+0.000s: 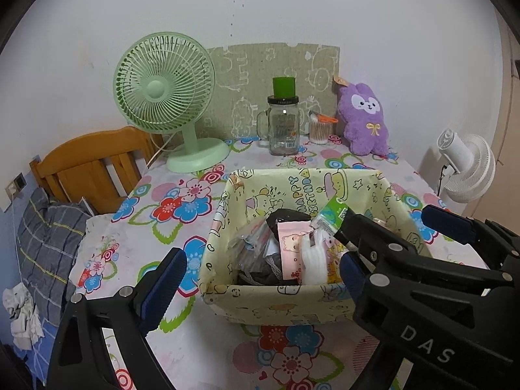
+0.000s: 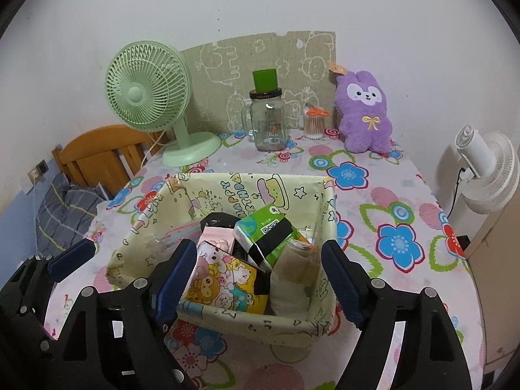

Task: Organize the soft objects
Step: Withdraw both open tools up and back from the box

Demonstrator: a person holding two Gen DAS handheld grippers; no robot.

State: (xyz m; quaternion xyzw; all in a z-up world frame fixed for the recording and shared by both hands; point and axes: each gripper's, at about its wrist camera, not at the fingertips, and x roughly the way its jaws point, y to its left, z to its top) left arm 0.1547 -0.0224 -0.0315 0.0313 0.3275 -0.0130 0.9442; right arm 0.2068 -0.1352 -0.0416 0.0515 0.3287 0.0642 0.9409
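Just basket point(image 2: 227, 317) between hand-held gripper point(image 2: 260, 279) fingers.

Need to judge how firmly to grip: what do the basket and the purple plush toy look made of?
Basket: apparently thin printed fabric, matte; its walls sag and wrinkle, so probably unstiffened. Purple plush toy: fuzzy pile fabric, likely stuffed, with an embroidered-looking face and yellow bow. Both look soft and compressible.

Green fan point(image 1: 164, 84), glass jar point(image 1: 283, 125) and cotton swabs point(image 1: 319, 130) stand behind.
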